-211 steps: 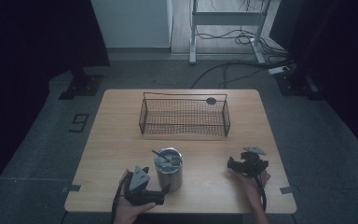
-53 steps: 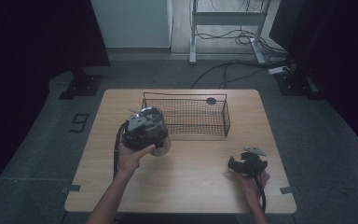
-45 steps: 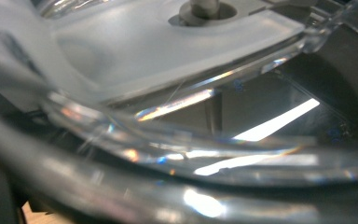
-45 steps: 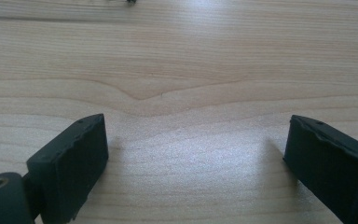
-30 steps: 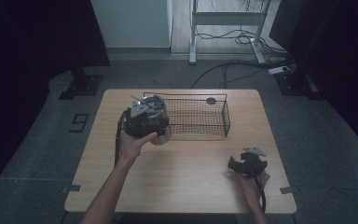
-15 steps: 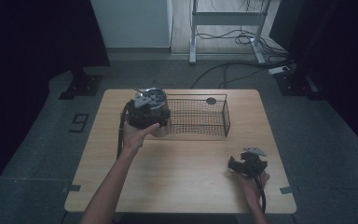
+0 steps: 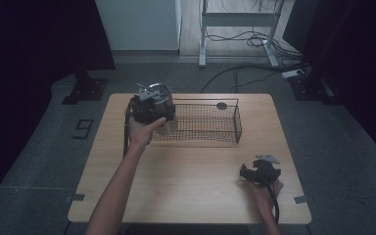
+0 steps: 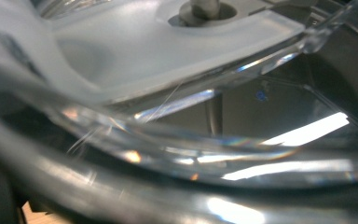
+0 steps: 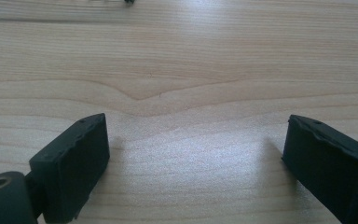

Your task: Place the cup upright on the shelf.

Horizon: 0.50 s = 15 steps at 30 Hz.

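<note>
Left gripper (image 7: 149, 108) holds metal canister (image 7: 165, 113) over wire basket's (image 7: 210, 122) left end

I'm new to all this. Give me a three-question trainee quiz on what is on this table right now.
1. True or false: the right gripper holds the metal can.
2. Where is the can? A) flat on the table B) lifted by the left gripper at the wire basket's left end C) on the floor
3. Fill in: the right gripper's jaws stand ____ over bare wood.

Key: 1 false; 2 B; 3 open.
</note>
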Tool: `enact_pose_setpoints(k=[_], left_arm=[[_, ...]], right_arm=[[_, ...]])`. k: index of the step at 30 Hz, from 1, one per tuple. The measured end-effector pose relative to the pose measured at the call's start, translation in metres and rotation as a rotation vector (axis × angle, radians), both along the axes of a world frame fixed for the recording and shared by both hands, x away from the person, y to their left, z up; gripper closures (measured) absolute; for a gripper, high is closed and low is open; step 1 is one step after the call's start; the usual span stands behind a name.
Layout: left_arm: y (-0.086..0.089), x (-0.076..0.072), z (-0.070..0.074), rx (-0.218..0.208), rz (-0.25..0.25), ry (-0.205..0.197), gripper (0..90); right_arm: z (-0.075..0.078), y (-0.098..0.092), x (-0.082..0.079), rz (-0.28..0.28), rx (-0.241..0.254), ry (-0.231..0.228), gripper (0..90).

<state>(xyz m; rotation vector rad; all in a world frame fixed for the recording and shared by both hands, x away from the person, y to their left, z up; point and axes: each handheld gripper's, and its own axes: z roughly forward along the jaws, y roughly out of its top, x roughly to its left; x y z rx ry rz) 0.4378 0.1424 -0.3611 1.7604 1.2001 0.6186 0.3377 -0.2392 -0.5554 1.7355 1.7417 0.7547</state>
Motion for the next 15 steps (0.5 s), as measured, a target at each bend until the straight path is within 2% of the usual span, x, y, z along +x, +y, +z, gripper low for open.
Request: enact_pose_setpoints(k=[4, 10, 15], left_arm=[[0.001, 0.007, 0.0, 0.008, 0.007, 0.005, 4.2], [-0.003, 0.027, -0.01, 0.024, 0.018, 0.023, 4.1], [-0.008, 0.036, -0.014, 0.035, 0.001, 0.014, 4.2]], right_arm=[[0.0, 0.0, 0.0, 0.0, 0.0, 0.0, 6.8], [0.0, 0.0, 0.0, -0.001, 0.0, -0.002, 7.1], [0.0, 0.0, 0.0, -0.003, 0.001, -0.001, 7.3]])
